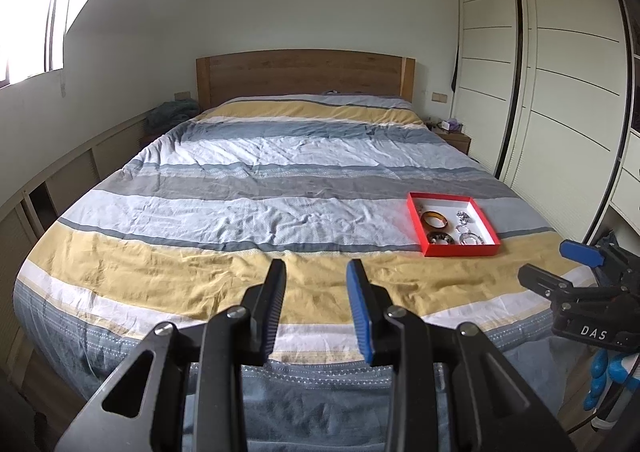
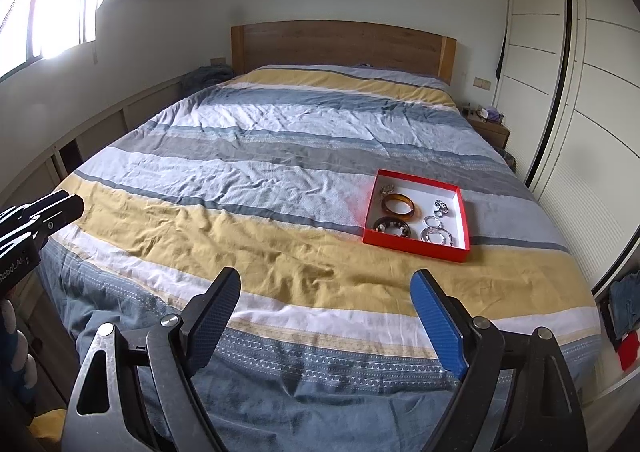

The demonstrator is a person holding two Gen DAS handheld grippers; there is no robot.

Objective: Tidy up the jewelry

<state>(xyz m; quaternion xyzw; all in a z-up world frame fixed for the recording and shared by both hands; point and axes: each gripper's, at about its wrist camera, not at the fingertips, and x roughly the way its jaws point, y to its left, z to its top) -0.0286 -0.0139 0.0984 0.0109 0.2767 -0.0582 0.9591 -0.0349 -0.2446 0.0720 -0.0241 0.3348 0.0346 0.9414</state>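
Black and blue jaws fill the foreground of the left wrist view: the left gripper stands partly open with nothing between its pads, hovering over the yellow band of the striped duvet. Ahead of the jaws and off to their right sits the red tray on the bed, well apart from them. Further right, near the frame edge, the right gripper comes into shot, jaws spread and empty.

Over to the right wrist view! Up close, the right gripper has its jaws wide and empty. The red tray lies ahead and slightly right of them, near but not reached. Inside it I count one amber bangle, one dark beaded bracelet, and two silvery rings or bracelets, plus one small sparkly cluster and one tangled piece at the far corner, too small to name. At the left edge, the left gripper pokes in.

Handling, as I judge it: the bangle looks stiff, smooth and light, likely slippery, so pinch across its band. The beaded bracelet should flex; take it at one side. The tray looks like light card on soft bedding, so it may shift.
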